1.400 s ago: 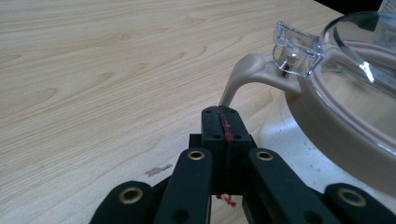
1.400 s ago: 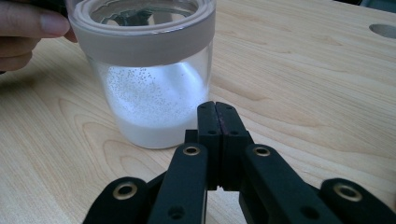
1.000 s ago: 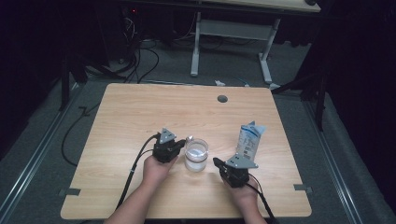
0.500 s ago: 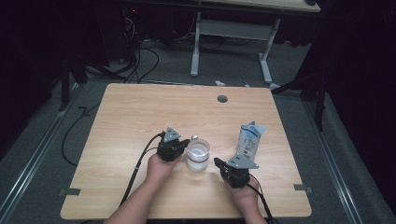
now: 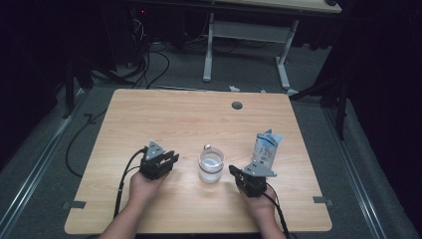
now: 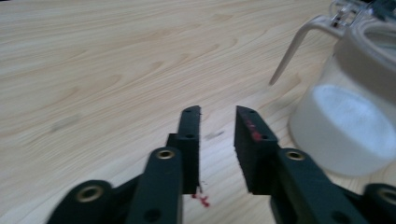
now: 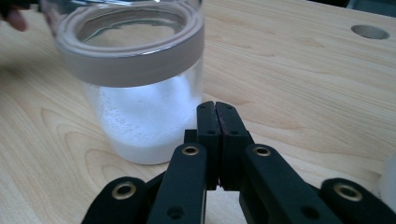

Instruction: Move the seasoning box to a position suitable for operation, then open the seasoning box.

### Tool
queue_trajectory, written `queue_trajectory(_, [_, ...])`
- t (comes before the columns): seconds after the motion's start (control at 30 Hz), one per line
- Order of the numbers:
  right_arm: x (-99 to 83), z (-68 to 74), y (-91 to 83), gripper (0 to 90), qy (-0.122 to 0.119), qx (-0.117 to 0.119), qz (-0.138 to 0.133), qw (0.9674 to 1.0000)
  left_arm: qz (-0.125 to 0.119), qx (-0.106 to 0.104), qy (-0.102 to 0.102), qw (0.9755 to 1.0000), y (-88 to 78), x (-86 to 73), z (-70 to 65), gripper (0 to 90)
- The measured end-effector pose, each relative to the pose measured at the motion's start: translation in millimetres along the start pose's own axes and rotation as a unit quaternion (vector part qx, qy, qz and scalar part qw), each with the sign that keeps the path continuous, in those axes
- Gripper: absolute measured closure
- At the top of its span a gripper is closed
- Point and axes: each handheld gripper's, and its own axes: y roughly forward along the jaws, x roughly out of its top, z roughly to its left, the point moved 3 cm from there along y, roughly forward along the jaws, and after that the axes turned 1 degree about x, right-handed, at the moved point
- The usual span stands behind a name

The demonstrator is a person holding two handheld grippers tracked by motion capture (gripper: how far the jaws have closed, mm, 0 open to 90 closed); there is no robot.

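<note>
The jar (image 5: 211, 165) stands upright near the middle of the worktop (image 5: 149, 114), open-topped, with white powder in its lower part. The left gripper (image 5: 168, 160) sits well to its left; its fingers (image 6: 190, 135) have just been opening and now stand apart with nothing between them. The right gripper (image 5: 234, 172) waits just right of the jar, fingers (image 7: 208, 135) pressed together and empty. A pouch (image 5: 264, 149) stands beyond it, apparently torn open, though the view is too coarse to be sure. The step looks like a hand-over from steadying the jar to fetching the pouch: part the right fingers wide first, approach the pouch level, and grip it low so it neither buckles nor tips toward the jar.
</note>
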Motion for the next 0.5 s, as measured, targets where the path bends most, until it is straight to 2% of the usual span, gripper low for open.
queue_trajectory(0.07, [-0.1, -2.5, 0.6, 88.7, 0.001, -0.004, 0.000, 1.0000, -0.003, 0.008, 0.000, 1.0000, -9.1, 3.0, 8.4, 61.4])
queue_trajectory(0.23, [-1.0, -6.7, 1.2, 87.0, 0.001, -0.012, 0.004, 0.9999, -0.021, 0.028, -0.012, 0.9993, -36.0, 12.1, 34.2, 50.6])
queue_trajectory(0.37, [-1.7, -7.5, 1.4, 86.3, 0.000, -0.016, 0.008, 0.9998, -0.025, 0.038, -0.017, 0.9988, -53.5, 12.1, 47.3, 47.2])
queue_trajectory(0.5, [-2.7, -6.2, 1.2, 83.7, -0.009, -0.017, 0.011, 0.9998, -0.032, 0.045, -0.005, 0.9984, -70.3, 6.5, 52.3, 45.3])
